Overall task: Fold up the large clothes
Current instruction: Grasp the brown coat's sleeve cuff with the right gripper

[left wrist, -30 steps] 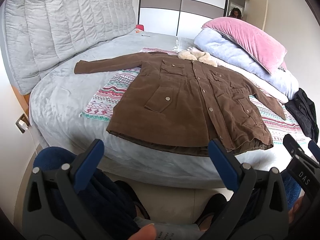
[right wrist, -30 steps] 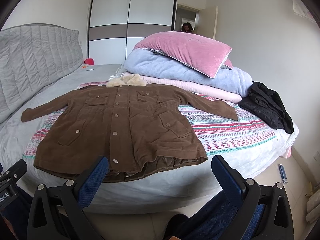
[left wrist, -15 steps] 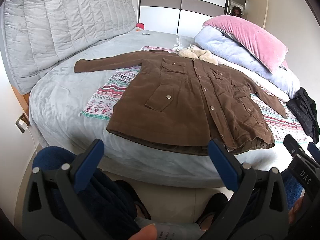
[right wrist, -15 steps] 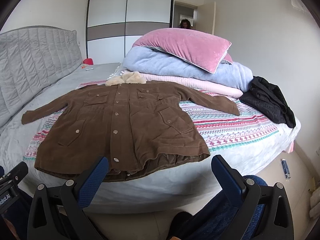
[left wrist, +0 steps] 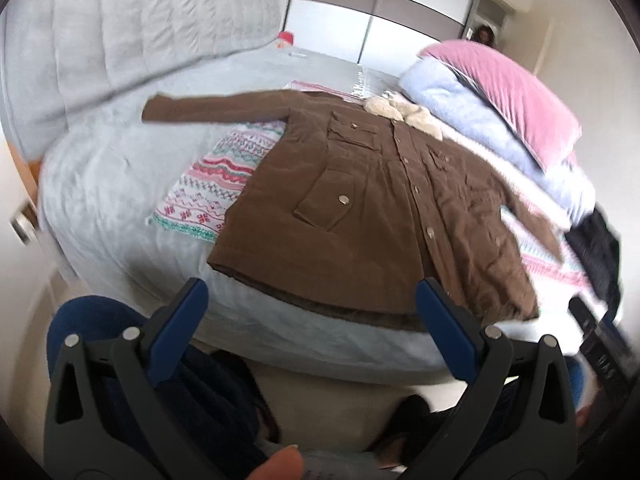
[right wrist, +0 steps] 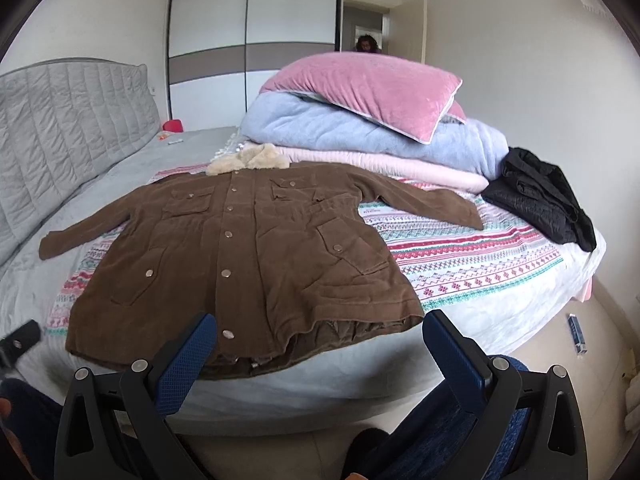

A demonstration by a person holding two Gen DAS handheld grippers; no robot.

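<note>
- We see the brown coat lying flat, buttoned, on the bed, its hem at the near edge.
- Our left gripper and right gripper have jaws wide apart, holding nothing.

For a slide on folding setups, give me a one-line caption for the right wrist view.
Open right hand-held gripper faces a brown coat spread flat, buttoned, sleeves out, on the bed.

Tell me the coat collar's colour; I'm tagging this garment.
Cream, fluffy collar on the brown coat; clearest in the right wrist view.
</note>
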